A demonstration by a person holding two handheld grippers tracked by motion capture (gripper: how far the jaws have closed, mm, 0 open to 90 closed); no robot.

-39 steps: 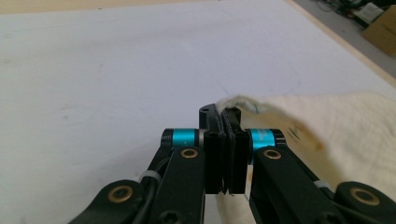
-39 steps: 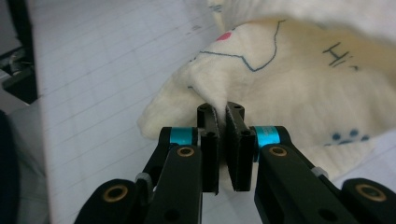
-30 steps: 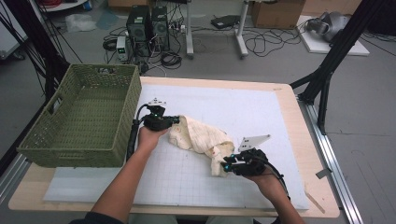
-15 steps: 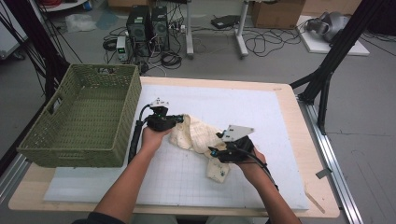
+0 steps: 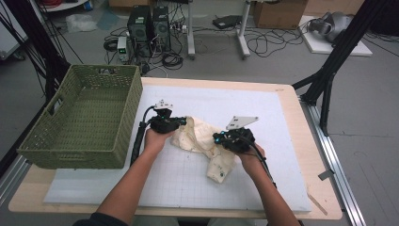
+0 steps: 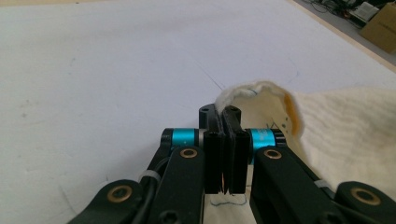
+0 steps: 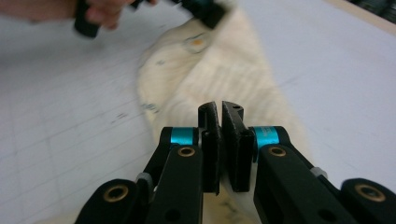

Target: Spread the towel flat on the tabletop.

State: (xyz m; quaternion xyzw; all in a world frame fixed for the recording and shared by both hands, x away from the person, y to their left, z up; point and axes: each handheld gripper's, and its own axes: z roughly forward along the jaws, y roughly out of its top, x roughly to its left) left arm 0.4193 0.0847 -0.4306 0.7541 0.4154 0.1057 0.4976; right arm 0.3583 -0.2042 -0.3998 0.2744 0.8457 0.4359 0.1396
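**A:** Near the middle of the white mat (image 5: 188,183), a little toward its left edge, lies the cream cloth (image 5: 202,139). It is crumpled, with one end trailing toward the near edge of the table (image 5: 287,94).

**B:** And the left gripper (image 5: 181,123)?

**A:** It sits at the cloth's left end. From the left gripper view, its jaws are pressed together with a thin fold of the cloth (image 6: 327,126) pinched between them; the hem curls up just beside the tips.

**B:** What about the right gripper (image 5: 217,139)?

**A:** It is over the cloth's right part, near the trailing end. Its jaws have just been closing, and in the right gripper view they stand almost together, with only a slim gap at the tips. The cloth (image 7: 219,70) lies directly under and behind them, and pale fabric shows low down between the pads, so they seem to nip it, though the blur makes the bite hard to judge.

**B:** Anything else on the table?

**A:** A green woven basket (image 5: 80,117) stands at the left edge, just beside the mat and well apart from the cloth.
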